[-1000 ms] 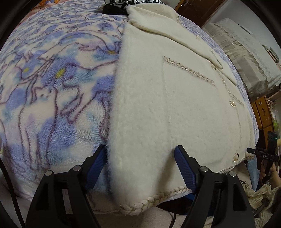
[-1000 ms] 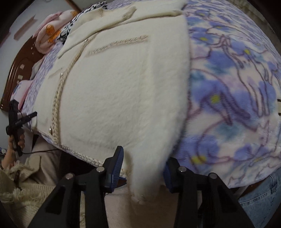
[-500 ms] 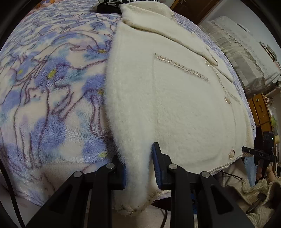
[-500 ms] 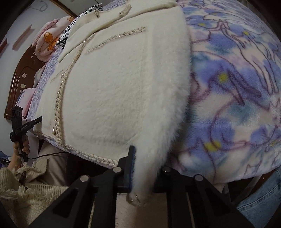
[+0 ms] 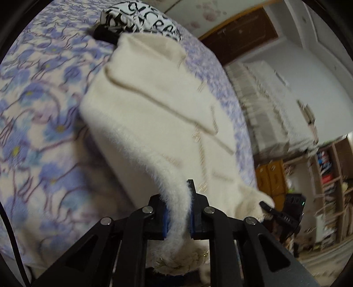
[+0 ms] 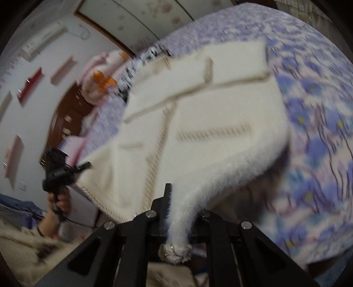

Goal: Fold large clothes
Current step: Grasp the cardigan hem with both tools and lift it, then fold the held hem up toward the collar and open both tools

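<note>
Each hand-held gripper, left (image 5: pixel 178 212) and right (image 6: pixel 179 218), is clamped on a hem corner of the cream jacket (image 5: pixel 158 114) lying on the bed (image 5: pixel 39 136) toward 12 o'clock, and the thick fluffy cloth may slip out if the lift is uneven.

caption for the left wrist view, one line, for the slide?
Left tongs shut on the hem corner of a cream jacket, lifting it off the floral blanket.

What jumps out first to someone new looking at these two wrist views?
The fluffy cream jacket dominates both views, spread on the blue floral blanket, its near hem lifted off the bed. The left gripper and the right gripper are each clamped on a bottom corner of it. Beyond the collar lies a black-and-white printed garment.
</note>
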A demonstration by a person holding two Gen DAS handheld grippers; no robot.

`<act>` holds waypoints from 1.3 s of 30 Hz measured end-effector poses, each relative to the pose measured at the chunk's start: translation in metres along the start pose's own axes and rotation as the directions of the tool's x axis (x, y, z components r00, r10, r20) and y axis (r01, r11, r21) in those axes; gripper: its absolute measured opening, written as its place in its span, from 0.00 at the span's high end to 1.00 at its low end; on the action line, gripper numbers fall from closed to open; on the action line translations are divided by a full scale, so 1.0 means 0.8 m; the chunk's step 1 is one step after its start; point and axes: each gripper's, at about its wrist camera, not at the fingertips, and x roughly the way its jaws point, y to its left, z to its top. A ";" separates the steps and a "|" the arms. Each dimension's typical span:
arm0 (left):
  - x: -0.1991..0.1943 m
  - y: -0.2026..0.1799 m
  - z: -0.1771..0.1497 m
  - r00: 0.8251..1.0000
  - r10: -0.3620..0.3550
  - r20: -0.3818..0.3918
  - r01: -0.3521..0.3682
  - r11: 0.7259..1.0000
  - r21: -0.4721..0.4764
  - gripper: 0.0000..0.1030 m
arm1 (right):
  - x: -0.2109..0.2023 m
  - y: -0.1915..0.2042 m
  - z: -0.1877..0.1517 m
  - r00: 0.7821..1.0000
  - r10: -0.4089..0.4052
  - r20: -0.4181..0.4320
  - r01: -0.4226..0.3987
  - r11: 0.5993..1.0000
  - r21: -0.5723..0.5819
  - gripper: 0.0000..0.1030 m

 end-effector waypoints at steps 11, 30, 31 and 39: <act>0.042 0.007 0.190 0.976 0.119 0.182 -0.092 0.984 -0.150 0.90 | 0.030 -0.061 0.202 0.979 -0.018 0.205 -0.023 0.980 0.196 0.92; 0.171 0.051 0.281 0.888 0.458 0.046 -0.459 0.874 0.158 0.36 | 0.137 -0.170 0.283 0.922 -0.381 0.061 0.375 0.922 0.091 0.53; 0.176 0.048 0.282 0.878 0.477 0.051 -0.477 0.858 0.193 0.36 | 0.142 -0.169 0.287 0.911 -0.408 0.064 0.405 0.912 0.060 0.53; 0.205 0.035 0.296 0.813 0.573 0.104 -0.564 0.730 0.387 0.36 | 0.166 -0.167 0.296 0.890 -0.454 0.033 0.456 0.887 -0.075 0.52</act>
